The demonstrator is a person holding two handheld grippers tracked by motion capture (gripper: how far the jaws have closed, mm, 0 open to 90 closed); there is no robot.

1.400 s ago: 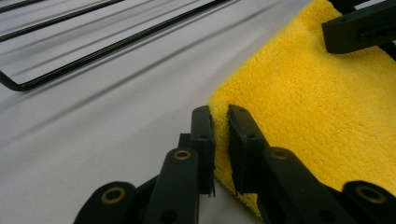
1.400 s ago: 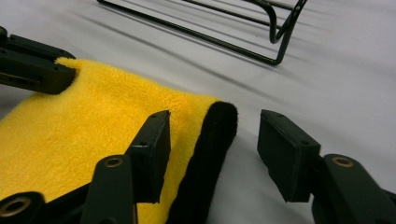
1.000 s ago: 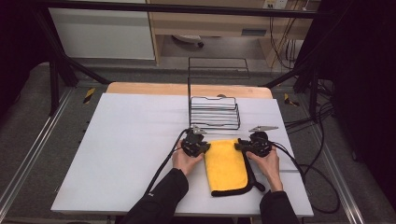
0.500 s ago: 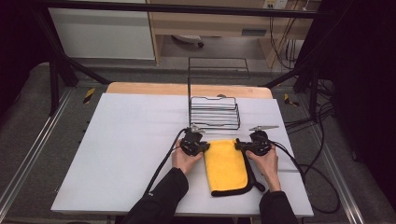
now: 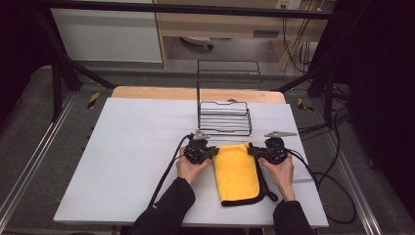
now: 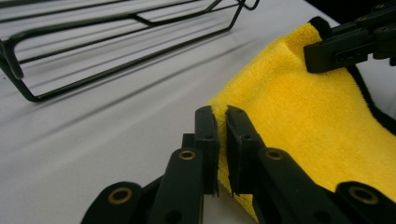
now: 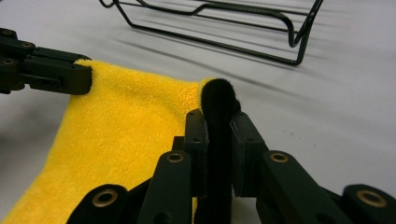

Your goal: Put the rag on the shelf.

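Note:
A folded yellow cloth (image 5: 237, 171) with a black hem lies on the white table (image 5: 132, 147), just in front of the wire rack. My left gripper (image 5: 214, 151) is shut on the cloth's far left corner, and the left gripper view has yellow pile (image 6: 303, 107) pinched between its jaws (image 6: 220, 119). My right gripper (image 5: 251, 150) is shut on the far right corner; its jaws (image 7: 218, 119) have just been closing and now clamp the black hem (image 7: 218, 95). Each gripper view also catches the other gripper on its own corner.
A black wire rack (image 5: 225, 117) with a tall upright frame stands on the table just beyond the cloth. Cables trail from both grippers toward the near edge and off the right side. White tabletop stretches to the left of the hands.

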